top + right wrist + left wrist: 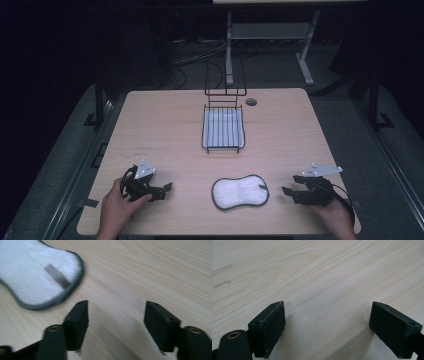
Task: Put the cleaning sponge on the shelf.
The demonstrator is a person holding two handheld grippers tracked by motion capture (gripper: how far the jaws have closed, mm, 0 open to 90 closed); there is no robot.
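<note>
Resting low on the near left of the wooden table (150, 125), left gripper (165, 189) in a person's left hand (116, 207), jaws standing wide apart with nothing but bare wood grain between them in the left gripper view, seemingly waiting its turn, well apart from the work. Lying flat near the front edge at the middle, between the two tools, a white sponge pad (240, 192): peanut-shaped, pinched at the waist, fuzzy white on top, bound all round with a dark grey stitched rim, and carrying a small grey tab (57, 275) near its right end, probably a loop for hanging. Standing farther back at the middle of the table, a black wire rack (223, 129) over a pale tray, empty, with a taller wire frame behind it, likely the place meant for the pad, though that remains a guess. Pointing leftward toward the pad from the near right, right gripper (291, 185) in the right hand (334, 212), jaws parted and holding nothing, tips near the pad's right end but not touching it; in the right gripper view, slightly blurred, the pad sitting up and to the left of the jaws rather than between them. Looking, by this arrangement, like the approach to a first pick-up, with the pad not yet lifted.
</note>
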